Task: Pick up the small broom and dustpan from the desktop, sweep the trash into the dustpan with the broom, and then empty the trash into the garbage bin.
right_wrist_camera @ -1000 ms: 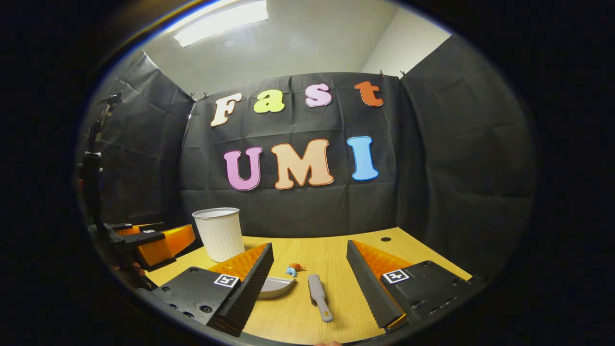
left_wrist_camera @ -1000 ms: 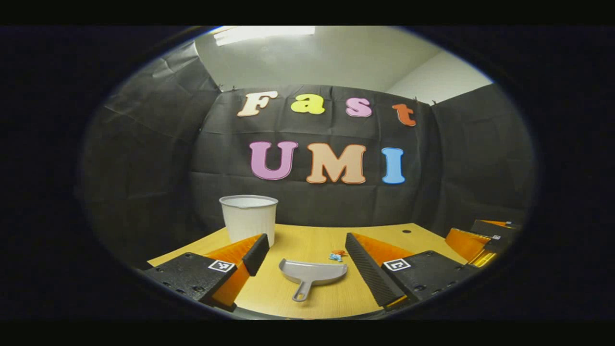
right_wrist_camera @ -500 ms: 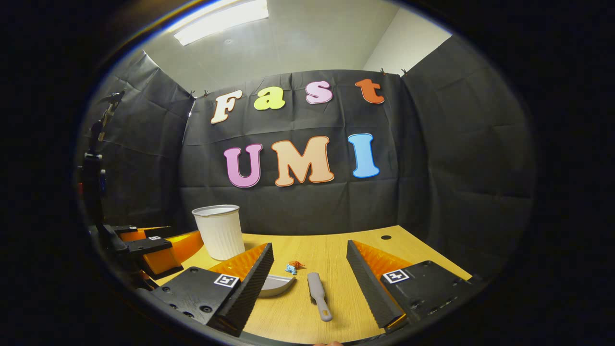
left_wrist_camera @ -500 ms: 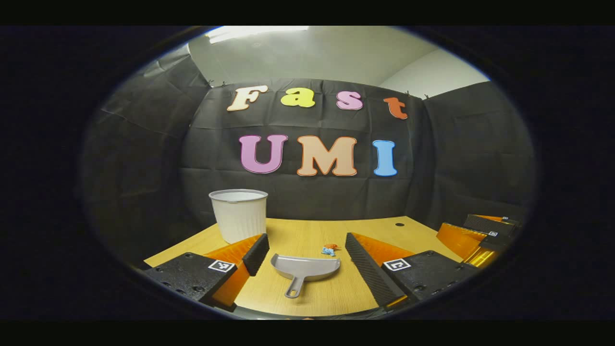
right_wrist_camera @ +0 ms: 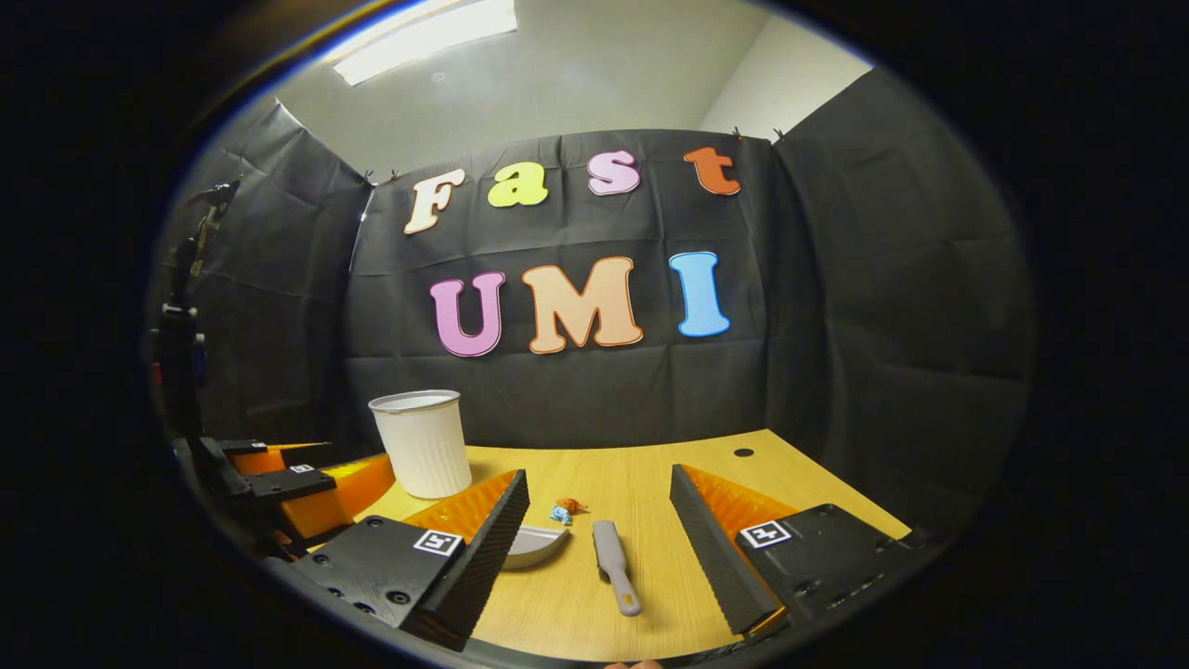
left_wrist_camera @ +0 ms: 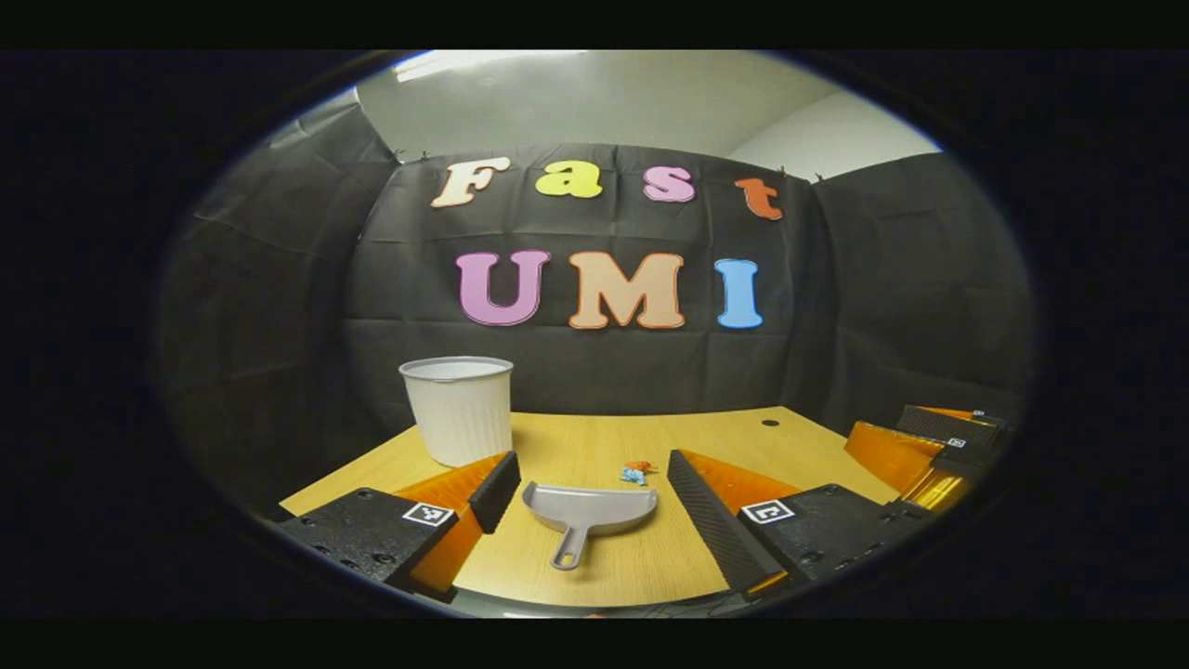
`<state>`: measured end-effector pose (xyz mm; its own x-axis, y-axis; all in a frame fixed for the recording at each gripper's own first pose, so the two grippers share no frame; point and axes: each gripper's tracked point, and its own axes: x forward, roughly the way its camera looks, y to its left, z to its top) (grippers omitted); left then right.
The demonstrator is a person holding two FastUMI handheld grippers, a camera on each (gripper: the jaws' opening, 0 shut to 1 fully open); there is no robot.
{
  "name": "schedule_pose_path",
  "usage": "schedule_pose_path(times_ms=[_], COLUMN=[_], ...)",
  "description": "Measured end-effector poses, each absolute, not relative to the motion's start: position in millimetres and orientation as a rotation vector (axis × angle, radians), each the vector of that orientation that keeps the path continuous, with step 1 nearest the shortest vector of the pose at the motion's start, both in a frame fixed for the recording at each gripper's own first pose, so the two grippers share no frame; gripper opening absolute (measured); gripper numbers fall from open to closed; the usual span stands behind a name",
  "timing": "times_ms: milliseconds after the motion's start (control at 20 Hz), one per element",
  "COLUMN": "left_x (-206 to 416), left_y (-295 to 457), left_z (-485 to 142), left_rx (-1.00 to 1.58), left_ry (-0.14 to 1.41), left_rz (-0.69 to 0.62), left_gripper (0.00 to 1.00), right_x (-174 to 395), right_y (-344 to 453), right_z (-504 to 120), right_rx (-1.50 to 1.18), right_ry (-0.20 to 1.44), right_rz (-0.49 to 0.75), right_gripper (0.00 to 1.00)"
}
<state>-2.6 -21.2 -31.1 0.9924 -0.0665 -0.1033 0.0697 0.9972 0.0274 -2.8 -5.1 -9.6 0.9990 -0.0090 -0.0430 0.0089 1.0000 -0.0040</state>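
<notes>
Ceiling light panel point(right_wrist_camera: 423, 39) overexposed at top of right gripper view; left gripper view dimmer overall. Heavy fisheye curvature, edges vignette dark. Desktop point(left_wrist_camera: 613, 446) evenly lit, soft shadows, centre sharp.

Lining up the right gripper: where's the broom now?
In the right gripper view the broom lies flat on the desk, right of the dustpan, just behind the trash.

In the left gripper view, the left gripper point(left_wrist_camera: 587, 483) hangs with its fingers spread wide above the wooden table point(left_wrist_camera: 715, 437), the grey dustpan point(left_wrist_camera: 588, 508) lying between them, small trash bits point(left_wrist_camera: 636, 473) just beyond the dustpan, and a white garbage bin point(left_wrist_camera: 457, 410) beyond the dustpan's left side.
</notes>
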Motion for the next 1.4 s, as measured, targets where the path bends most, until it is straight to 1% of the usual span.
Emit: schedule_pose_path(times_ms=[50, 600, 1050, 1250, 1300, 1350, 1400], left_x=[-3, -6, -6, -1, 1, 5, 9], left_y=[-21, -23, -27, -32, -30, -26, -22], left_z=[-32, -37, -52, -77, -87, -94, -104], left_rx=[0.029, 0.025, 0.022, 0.018, 0.021, 0.025, 0.034], left_ry=[0.104, 0.124, 0.172, 0.258, 0.291, 0.318, 0.352], left_rz=[-0.07, -0.066, -0.11, -0.171, -0.18, -0.177, -0.177], left_gripper=[0.96, 0.96, 0.96, 0.96, 0.99, 0.96, 0.96], right_x=[-3, -5, -4, 4, 10, 16, 23], right_y=[-5, -13, 1, -1, -2, -3, -4], right_z=[-9, -11, -27, -40, -45, -51, -58], right_rx=[-0.006, 0.008, 0.034, 0.021, 0.014, 0.008, 0.001], right_ry=[0.042, 0.065, 0.114, 0.152, 0.165, 0.177, 0.2], right_rz=[-0.01, -0.02, -0.022, -0.055, -0.062, -0.064, -0.063], right_gripper=[0.92, 0.92, 0.92, 0.92, 0.92, 0.92, 0.92])
